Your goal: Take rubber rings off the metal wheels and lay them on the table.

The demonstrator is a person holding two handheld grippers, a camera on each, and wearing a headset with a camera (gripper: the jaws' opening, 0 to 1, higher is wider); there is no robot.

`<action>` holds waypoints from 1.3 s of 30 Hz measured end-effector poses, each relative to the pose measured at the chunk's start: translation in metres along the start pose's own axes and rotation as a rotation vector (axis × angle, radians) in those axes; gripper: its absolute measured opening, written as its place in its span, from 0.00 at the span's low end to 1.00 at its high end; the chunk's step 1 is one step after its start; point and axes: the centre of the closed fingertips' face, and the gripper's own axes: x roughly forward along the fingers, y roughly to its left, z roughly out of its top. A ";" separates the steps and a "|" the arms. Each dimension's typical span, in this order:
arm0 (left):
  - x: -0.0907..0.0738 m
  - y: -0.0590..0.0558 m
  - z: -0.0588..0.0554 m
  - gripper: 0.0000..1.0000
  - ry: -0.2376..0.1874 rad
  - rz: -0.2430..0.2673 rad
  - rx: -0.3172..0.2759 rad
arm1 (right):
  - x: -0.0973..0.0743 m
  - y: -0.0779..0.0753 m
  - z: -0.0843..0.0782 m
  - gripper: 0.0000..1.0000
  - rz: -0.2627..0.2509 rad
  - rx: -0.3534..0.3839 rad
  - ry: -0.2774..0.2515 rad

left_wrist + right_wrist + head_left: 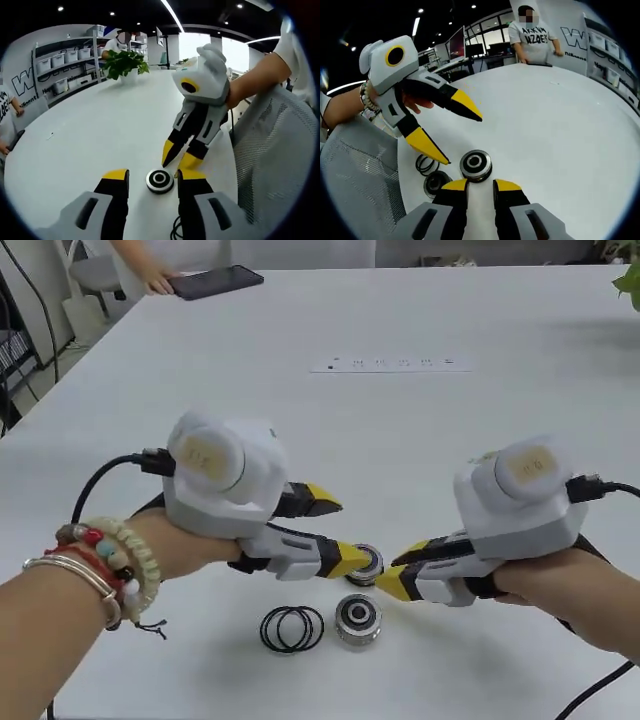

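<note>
While metal wheel (364,562) rests on counter (400,440), my left hand-held gripper (352,532) gapes around it. My right hand-held gripper (388,578) sits just beside wheel, jaws narrowly apart, empty. Second wheel (357,620) and rubber rings (292,628) lie near it.

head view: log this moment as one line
left gripper open at wheel | right gripper slightly open, facing it | rings, second wheel on table

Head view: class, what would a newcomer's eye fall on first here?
Two yellow-tipped grippers meet near the front of the white table: the left gripper, jaws wide, and the right gripper flank a metal wheel. Nearer the camera lie black rubber rings beside a second metal wheel.
</note>
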 end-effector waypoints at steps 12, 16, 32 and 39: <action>0.011 0.000 -0.008 0.30 0.001 0.015 -0.051 | 0.004 0.006 0.000 0.20 0.003 -0.031 0.001; 0.012 -0.006 -0.010 0.24 0.007 -0.011 -0.045 | 0.005 0.006 0.001 0.20 0.001 -0.037 0.000; 0.016 -0.007 -0.016 0.12 0.025 0.002 -0.012 | 0.007 0.007 0.004 0.24 0.005 -0.029 -0.021; 0.017 -0.008 -0.017 0.10 0.018 0.004 -0.009 | 0.007 0.008 0.004 0.23 0.011 -0.036 -0.024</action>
